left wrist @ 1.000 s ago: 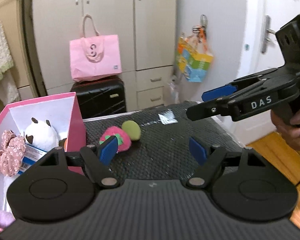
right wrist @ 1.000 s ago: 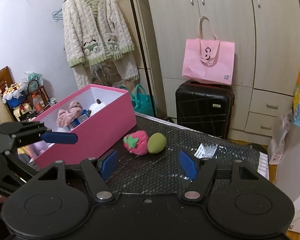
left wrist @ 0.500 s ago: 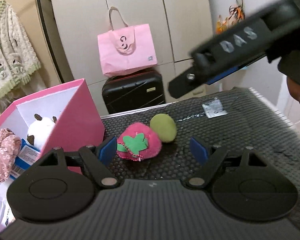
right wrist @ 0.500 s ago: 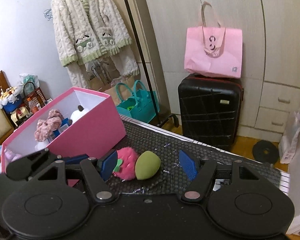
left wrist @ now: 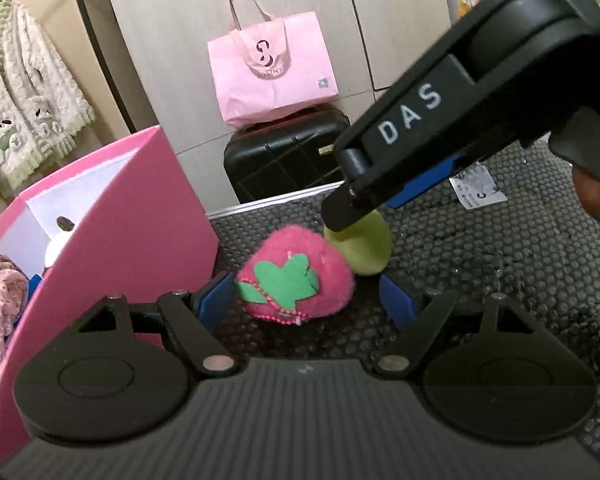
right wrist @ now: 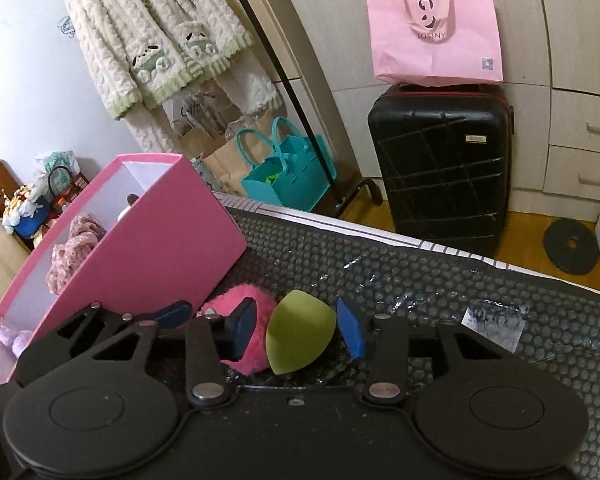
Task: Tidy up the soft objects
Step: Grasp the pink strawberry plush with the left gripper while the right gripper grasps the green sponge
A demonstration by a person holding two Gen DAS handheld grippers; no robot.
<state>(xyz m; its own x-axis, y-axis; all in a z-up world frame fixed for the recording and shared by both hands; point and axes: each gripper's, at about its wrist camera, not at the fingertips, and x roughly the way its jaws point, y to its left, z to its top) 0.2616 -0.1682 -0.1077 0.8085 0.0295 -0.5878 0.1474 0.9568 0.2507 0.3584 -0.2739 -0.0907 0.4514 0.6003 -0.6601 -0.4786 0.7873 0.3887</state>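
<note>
While both tools sit low over the black dotted mat [left wrist: 480, 264], the left hand-held gripper [left wrist: 306, 306] has its blue pads spread wide, with the fuzzy pink strawberry toy [left wrist: 300, 280] lying on the mat between them; neither pad clearly touches it. The right hand-held gripper [right wrist: 296, 330] is also spread, and the green teardrop sponge [right wrist: 300, 338] sits between its pads, close to both, though whether they press it cannot be told. Strawberry and sponge lie side by side, touching. Just left of them stands the open pink box [right wrist: 152, 248], holding a floral scrunchie [right wrist: 74, 254] and a white plush that is mostly hidden. A small clear packet [right wrist: 494, 322] lies on the mat to the right. Beyond the mat's far edge a black suitcase [right wrist: 440, 172] stands on the floor with a pink tote bag [right wrist: 436, 28] on top, a teal bag [right wrist: 288, 170] beside it, and a cream cardigan [right wrist: 156, 36] hanging on the wall.
</note>
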